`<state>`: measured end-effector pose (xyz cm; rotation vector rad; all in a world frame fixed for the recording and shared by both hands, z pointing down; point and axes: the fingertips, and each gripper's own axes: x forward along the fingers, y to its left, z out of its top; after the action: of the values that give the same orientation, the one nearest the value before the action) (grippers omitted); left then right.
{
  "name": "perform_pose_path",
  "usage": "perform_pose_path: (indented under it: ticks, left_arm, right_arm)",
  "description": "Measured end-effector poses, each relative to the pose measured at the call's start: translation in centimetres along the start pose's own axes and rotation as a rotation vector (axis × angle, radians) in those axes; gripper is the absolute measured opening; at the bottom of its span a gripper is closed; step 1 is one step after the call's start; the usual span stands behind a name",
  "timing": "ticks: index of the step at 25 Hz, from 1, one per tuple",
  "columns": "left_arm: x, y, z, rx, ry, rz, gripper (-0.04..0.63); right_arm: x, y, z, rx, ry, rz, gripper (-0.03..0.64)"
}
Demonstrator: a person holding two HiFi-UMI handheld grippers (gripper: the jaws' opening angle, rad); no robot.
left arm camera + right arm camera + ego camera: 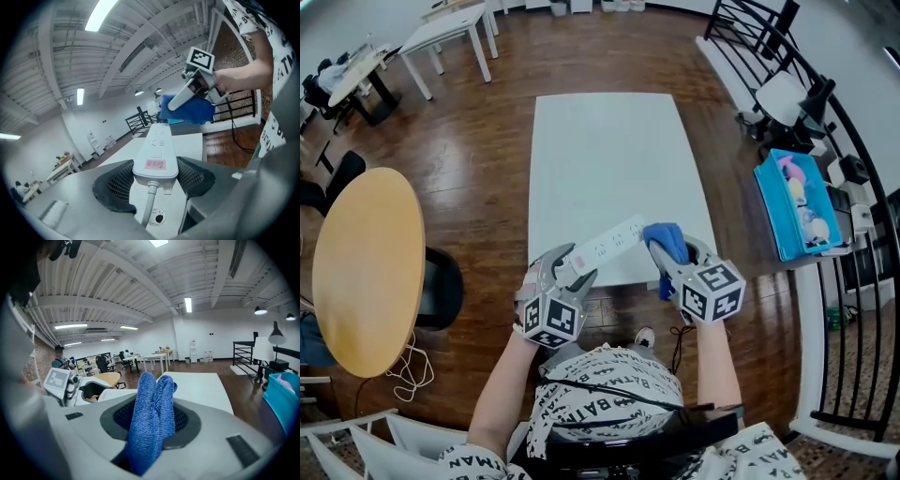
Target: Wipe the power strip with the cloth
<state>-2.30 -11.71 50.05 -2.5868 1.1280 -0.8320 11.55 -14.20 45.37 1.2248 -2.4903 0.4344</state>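
Observation:
A white power strip (605, 247) is held above the near edge of the white table (609, 159), slanting up to the right. My left gripper (570, 272) is shut on its cord end; in the left gripper view the power strip (156, 152) runs away between the two black pads, with a pink label on its near end. My right gripper (667, 258) is shut on a folded blue cloth (667, 239), which touches the strip's far end. In the right gripper view the cloth (151, 420) stands bunched between the jaws. In the left gripper view the cloth (190, 108) hangs over the strip's far end.
A round wooden table (367, 267) and a dark chair (441, 286) stand at the left. A blue bin (797, 206) with soft items sits at the right beside a black railing (862, 281). White desks (450, 33) stand at the far left.

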Motion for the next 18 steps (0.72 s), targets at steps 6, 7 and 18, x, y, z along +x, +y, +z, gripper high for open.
perform_pose_path:
  ticks: [6, 7, 18]
  left_arm:
    - [1.0, 1.5, 0.9, -0.114, -0.007, 0.055, 0.287]
    - [1.2, 1.4, 1.1, -0.128, -0.007, 0.059, 0.287]
    - [-0.1, 0.9, 1.1, -0.019, -0.003, 0.076, 0.287]
  right_arm:
    - [2.9, 6.2, -3.0, 0.055, 0.054, 0.135, 0.132]
    - [3.2, 6.7, -3.3, 0.061, 0.06, 0.148, 0.132]
    - [3.9, 5.7, -3.9, 0.074, 0.076, 0.126, 0.131]
